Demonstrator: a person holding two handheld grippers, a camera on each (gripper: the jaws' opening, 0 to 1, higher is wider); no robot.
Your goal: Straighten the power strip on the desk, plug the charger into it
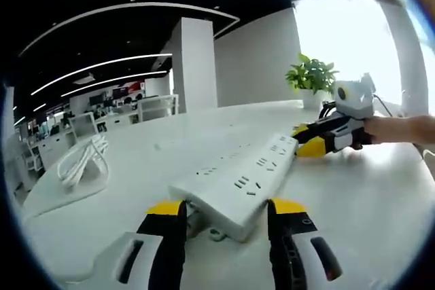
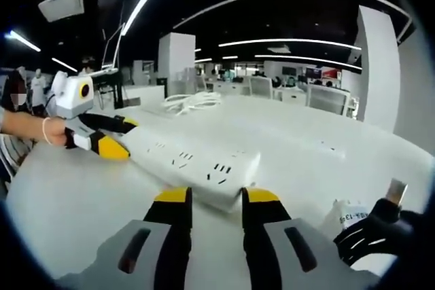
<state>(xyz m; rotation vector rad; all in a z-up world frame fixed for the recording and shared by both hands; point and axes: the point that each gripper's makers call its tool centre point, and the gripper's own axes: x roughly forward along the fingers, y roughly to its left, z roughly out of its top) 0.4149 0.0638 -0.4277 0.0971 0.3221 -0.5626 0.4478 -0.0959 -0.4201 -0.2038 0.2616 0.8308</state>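
Observation:
A long white power strip [image 1: 262, 168] lies aslant on the white desk [image 1: 367, 202]. My left gripper [image 1: 225, 207] is shut on its near end, one yellow-tipped jaw on each side. My right gripper [image 1: 307, 139], held by a hand, grips the far end. In the right gripper view the same power strip [image 2: 183, 157] runs away to the left, with my right gripper [image 2: 217, 196] closed on the near end and my left gripper [image 2: 117, 137] on the far end. A white charger [image 2: 350, 219] with a black cable lies at the lower right.
A coiled white cable [image 1: 85, 161] rests on the desk's left part, and shows as a coiled cable [image 2: 194, 102] beyond the strip. A potted plant [image 1: 312, 76] stands at the desk's far edge. Office desks and chairs fill the background.

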